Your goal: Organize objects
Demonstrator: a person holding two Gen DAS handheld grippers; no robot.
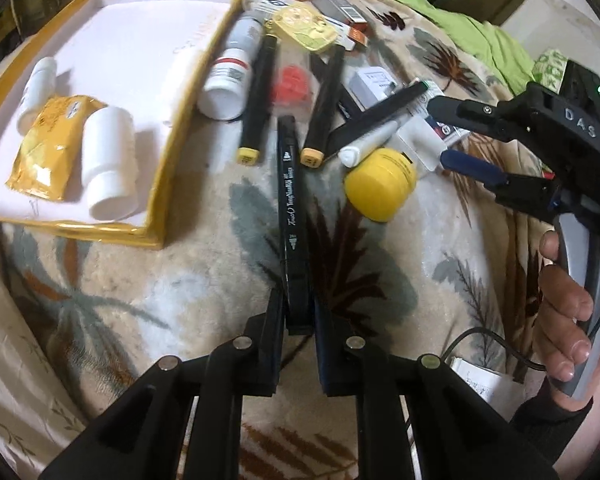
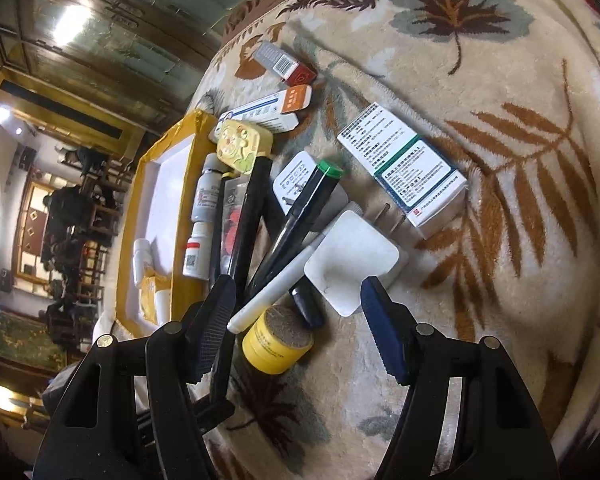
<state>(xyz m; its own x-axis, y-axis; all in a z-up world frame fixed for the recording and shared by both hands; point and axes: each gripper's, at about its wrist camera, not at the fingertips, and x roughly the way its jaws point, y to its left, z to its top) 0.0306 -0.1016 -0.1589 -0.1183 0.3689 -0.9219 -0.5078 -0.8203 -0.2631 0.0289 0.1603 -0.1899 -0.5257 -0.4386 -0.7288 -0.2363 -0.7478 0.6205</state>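
Observation:
My left gripper (image 1: 299, 316) is shut on the near end of a black marker (image 1: 290, 200) that points away toward a pile of objects. The pile holds two black markers with yellow caps (image 1: 256, 100), a green-capped marker (image 2: 300, 216), a white pen (image 2: 276, 288), a yellow jar (image 1: 381, 184), a white charger (image 2: 350, 262) and medicine boxes (image 2: 404, 160). My right gripper (image 2: 300, 328) is open, its jaws wide on either side of the yellow jar (image 2: 276, 344) and the charger. It also shows in the left wrist view (image 1: 452, 132), above the charger.
A yellow-rimmed tray (image 1: 188, 120) at the left holds two white bottles (image 1: 108, 160) and a yellow packet (image 1: 48, 148). A white bottle with a red band (image 1: 230, 80) lies beside it. Everything rests on a leaf-patterned blanket (image 2: 500, 280). A green cloth (image 1: 476, 40) lies far right.

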